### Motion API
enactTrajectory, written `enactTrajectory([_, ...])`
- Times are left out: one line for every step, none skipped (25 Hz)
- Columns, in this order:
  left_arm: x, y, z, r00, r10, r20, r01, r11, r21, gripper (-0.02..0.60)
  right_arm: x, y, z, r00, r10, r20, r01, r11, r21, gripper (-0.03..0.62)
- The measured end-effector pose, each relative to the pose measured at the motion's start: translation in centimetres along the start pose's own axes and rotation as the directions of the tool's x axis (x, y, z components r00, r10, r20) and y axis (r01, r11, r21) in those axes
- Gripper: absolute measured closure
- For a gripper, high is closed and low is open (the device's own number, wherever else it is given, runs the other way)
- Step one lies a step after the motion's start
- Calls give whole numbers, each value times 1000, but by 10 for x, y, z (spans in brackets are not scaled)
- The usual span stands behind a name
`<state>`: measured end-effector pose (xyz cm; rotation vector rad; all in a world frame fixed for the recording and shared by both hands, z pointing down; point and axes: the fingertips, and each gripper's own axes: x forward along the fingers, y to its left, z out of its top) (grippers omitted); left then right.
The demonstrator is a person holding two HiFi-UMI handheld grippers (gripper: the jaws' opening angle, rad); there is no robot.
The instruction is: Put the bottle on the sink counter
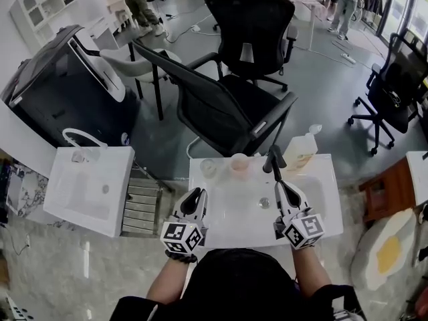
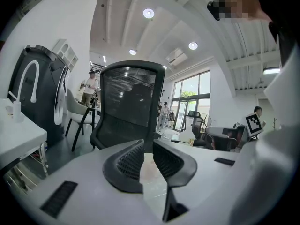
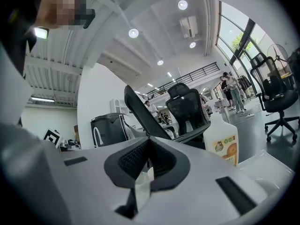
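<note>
I hold both tools low over the sink (image 1: 328, 179), in front of the faucet (image 1: 273, 160). My left tool (image 2: 147, 148) has its jaws pressed together with nothing between them, and it hangs to the front left of the faucet. My right tool (image 3: 149, 146) is also pressed together and empty. It is just in front of the faucet and points toward it.

The bottle (image 1: 301, 151) stands upright on the tabletop just to the right of the faucet, at the back corner, apart from both tools. I think this place is good because there the bottle is off the basin and cannot slide into it. A cup (image 1: 208, 168) and a second cup (image 1: 239, 164) stand to the left of the faucet, on the same back edge.

Neither tool touches the bottle and it is already on the tabletop, so I judge that the placing is done. The tools are closed, I believe, because there is nothing to carry.
</note>
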<state>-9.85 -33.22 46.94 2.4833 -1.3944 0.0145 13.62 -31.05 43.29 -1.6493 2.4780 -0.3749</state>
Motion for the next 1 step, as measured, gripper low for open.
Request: enactTrajectory([2, 0, 1, 1000, -2, -1, 2, 1000, 3, 512, 1, -1, 1, 1000, 3, 5, -3, 1000, 4, 565])
